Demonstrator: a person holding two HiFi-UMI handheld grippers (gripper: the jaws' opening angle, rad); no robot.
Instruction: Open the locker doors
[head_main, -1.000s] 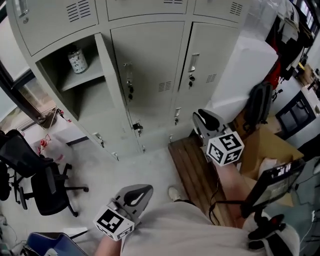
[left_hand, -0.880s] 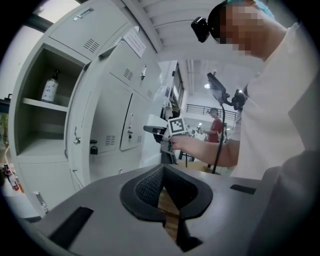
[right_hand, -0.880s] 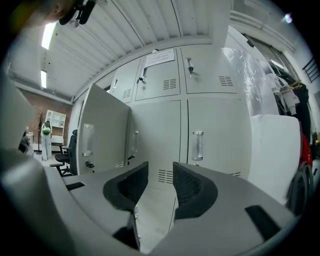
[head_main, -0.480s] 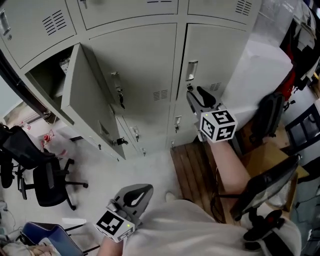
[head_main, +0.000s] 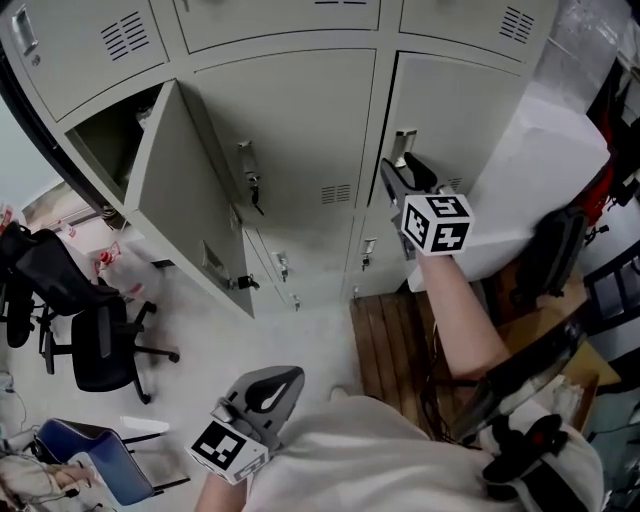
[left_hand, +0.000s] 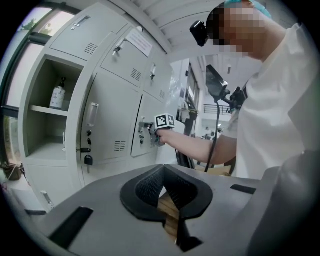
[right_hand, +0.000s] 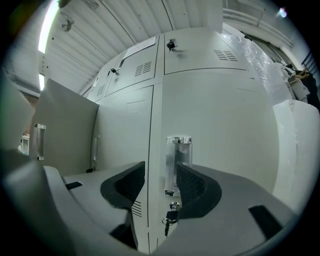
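At the right-hand locker door (head_main: 455, 110), the right gripper (head_main: 398, 172) has been raised within the last second from lower down to the clear handle (right_hand: 178, 162). The handle is framed between jaws that are opening and is not yet pressed, so this door is judged next. Of three doors in this row, one open door (head_main: 185, 190) and two shut are counted. Of the two grippers, the left gripper (head_main: 268, 392) is held low, jaws together on nothing.

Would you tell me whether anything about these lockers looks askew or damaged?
Nothing stands out. The left door hangs open, as intended; the middle door and right door sit flush and look undamaged.
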